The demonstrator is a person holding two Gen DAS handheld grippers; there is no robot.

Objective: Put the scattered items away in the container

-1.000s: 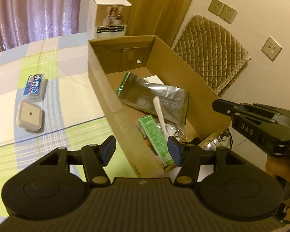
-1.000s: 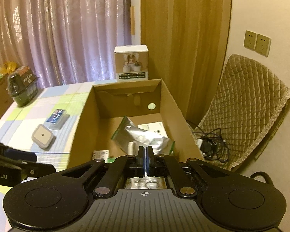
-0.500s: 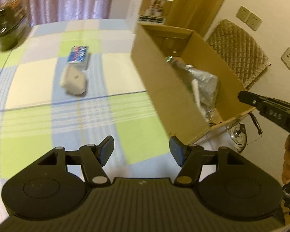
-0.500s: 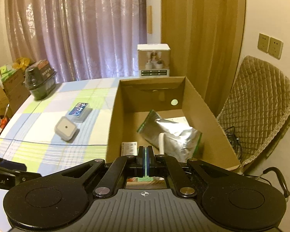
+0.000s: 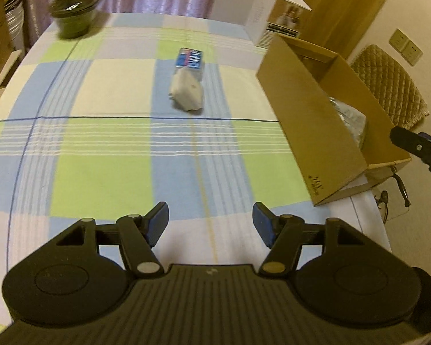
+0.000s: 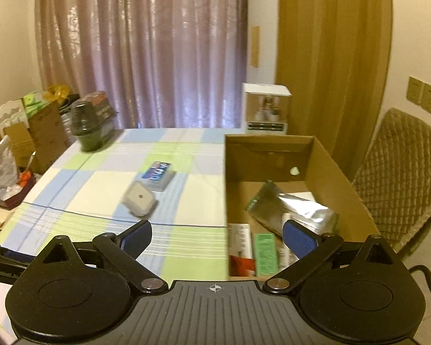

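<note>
**Two items out on the table, both grippers holding nothing**

The cardboard box [image 6: 339, 172] is parked at the right edge of the checked tablecloth [image 5: 106, 172], open at the top. Inside it, a silvery foil pouch [image 6: 296, 210] is seen lying across the middle, with a green carton [image 6: 265, 254] and a white-and-red packet [image 6: 241, 250] lined up at the near end.

Two things are left out on the cloth, well apart from the box: a small white square case [image 5: 186, 93], and right behind it, touching or nearly so, a flat pack with a blue label [image 5: 190, 59]. Both are a bit blurred, so the print can't be read.

The left gripper [image 5: 210, 222] is held over the near part of the cloth, jaws about half spread, with nothing between them. The right gripper [image 6: 217, 234] is seen with its jaws swinging open, already very wide, and nothing is caught between the blue pads; it's hanging over the box's near corner.

Further back, a dark green tub [image 6: 90, 128] and a white product box [image 6: 265, 107] are standing near the curtain.
</note>
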